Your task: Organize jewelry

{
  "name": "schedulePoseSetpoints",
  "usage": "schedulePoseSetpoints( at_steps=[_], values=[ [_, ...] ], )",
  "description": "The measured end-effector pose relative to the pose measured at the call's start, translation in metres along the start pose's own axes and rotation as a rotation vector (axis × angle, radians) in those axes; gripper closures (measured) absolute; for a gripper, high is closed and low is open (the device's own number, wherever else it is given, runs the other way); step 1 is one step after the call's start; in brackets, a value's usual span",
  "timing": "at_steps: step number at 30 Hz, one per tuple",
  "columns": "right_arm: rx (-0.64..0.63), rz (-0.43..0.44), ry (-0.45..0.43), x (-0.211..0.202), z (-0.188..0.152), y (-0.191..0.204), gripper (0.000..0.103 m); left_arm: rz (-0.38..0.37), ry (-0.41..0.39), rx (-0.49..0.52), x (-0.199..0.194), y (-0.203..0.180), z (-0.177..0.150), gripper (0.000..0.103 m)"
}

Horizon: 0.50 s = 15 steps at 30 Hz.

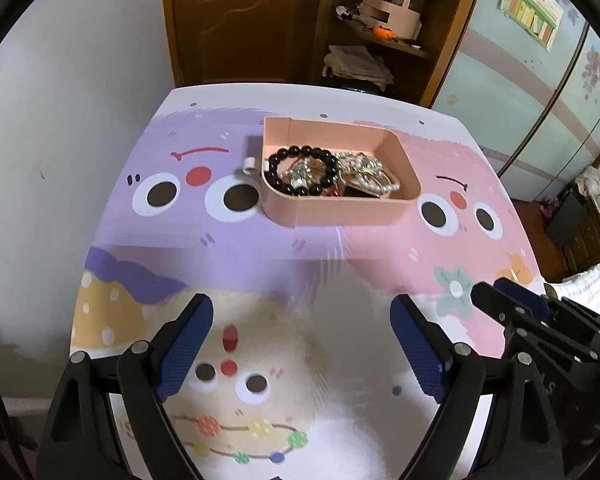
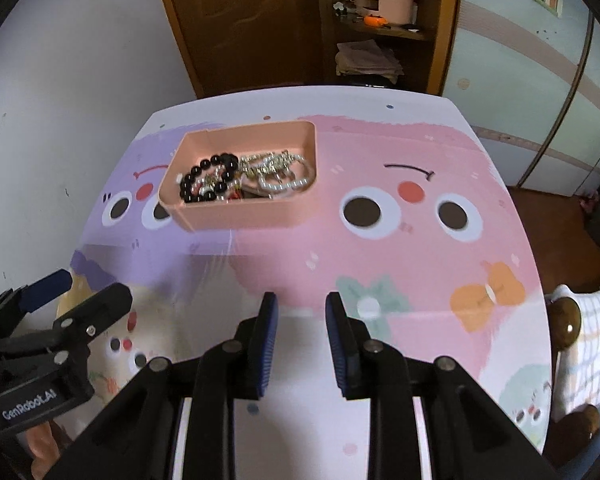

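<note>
Upper centre of the left wrist view: pink tray [image 1: 340, 210] on the cartoon table mat [image 1: 220, 248], holding black bead bracelet [image 1: 302, 168] beside tangled silver chains [image 1: 370, 174]. Probably light, slippery, snag-prone; best pinched across one bead strand. Left gripper [image 1: 302, 344] wide open, empty. Right gripper [image 2: 302, 340] narrowly parted, empty.

A pink tray [image 1: 340, 210] with rounded corners sits toward the table's far edge, left of centre. Inside, a black bead bracelet [image 1: 302, 174] lies at its left end, touching a tangle of silver chains [image 1: 374, 178] at the right.
</note>
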State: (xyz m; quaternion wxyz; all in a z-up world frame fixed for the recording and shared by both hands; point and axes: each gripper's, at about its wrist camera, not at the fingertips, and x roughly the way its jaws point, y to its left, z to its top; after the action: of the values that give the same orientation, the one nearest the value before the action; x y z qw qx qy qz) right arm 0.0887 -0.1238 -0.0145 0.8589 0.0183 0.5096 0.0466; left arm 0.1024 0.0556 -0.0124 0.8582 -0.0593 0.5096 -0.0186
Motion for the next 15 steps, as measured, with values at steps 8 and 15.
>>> schedulePoseSetpoints(
  at_steps=[8,15],
  values=[
    [-0.018,-0.072,-0.035,-0.026,-0.041,-0.003,0.055,0.076,-0.025,0.039,-0.013,-0.023,-0.04,0.008],
    [0.024,-0.062,-0.047,-0.036,-0.06,-0.014,0.055,0.096,-0.055,0.052,-0.025,-0.029,-0.051,0.008]
  ],
)
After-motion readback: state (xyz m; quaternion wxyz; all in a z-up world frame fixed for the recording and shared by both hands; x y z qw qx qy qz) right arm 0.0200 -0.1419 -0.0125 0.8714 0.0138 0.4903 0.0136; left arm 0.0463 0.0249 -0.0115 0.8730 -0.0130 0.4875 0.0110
